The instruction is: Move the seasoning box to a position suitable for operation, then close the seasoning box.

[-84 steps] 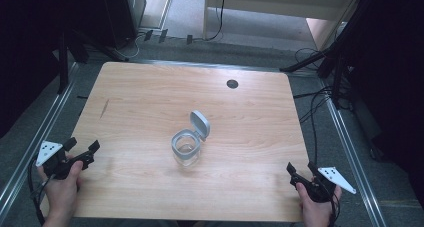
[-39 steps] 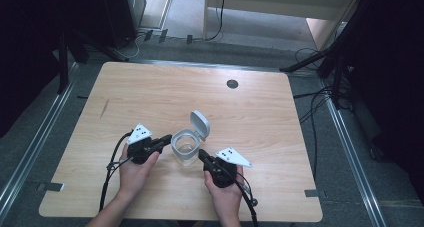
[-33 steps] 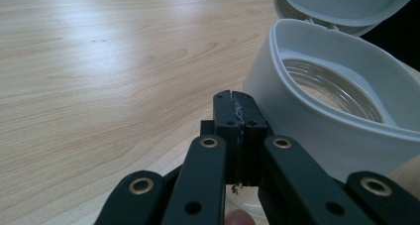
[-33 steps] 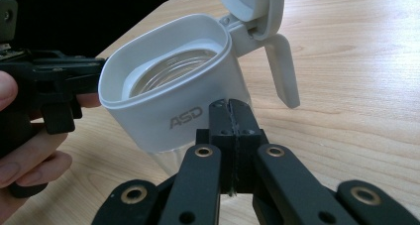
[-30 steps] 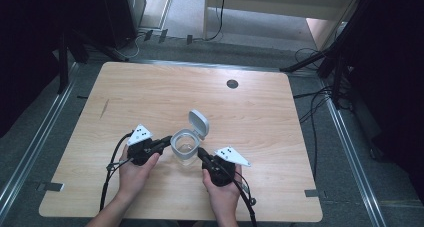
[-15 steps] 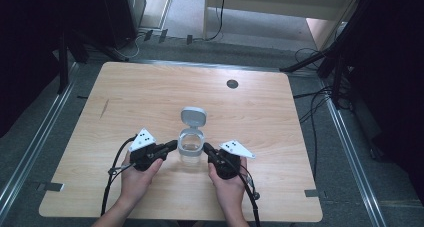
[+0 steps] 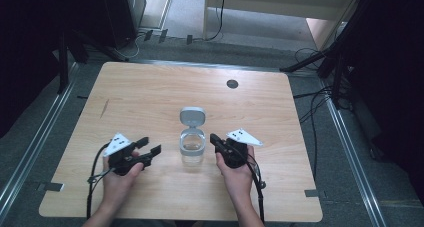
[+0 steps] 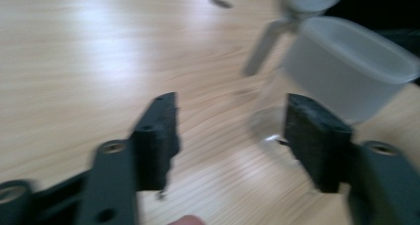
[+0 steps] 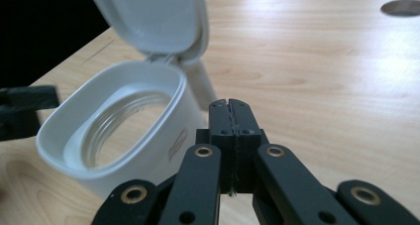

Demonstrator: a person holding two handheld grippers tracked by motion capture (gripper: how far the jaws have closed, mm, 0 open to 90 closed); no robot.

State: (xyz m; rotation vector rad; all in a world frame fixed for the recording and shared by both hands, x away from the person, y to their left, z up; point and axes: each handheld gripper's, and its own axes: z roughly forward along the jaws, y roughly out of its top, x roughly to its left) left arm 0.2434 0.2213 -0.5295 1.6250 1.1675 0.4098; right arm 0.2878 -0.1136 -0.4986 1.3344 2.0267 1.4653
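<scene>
Blurring the jar [image 8: 341, 81], left hand-held gripper [image 8: 233, 136] gapes; right [image 9: 230, 117] pinched empty.

We saw the wooden table [image 7: 150, 97] evenly and brightly lit from above, while the floor around it fell into deep darkness at both sides. Shadows under the hands were soft and short. In the left gripper view, motion blur smeared everything: the left gripper [image 8: 228, 136], the clear container [image 8: 341, 74] and the wood grain alike, with a pale sheen across the far tabletop. The right gripper view was sharper; the right gripper [image 9: 232, 136] looked crisp, the container's raised lid [image 9: 153, 17] was soft, and glare washed the far wood.
</scene>
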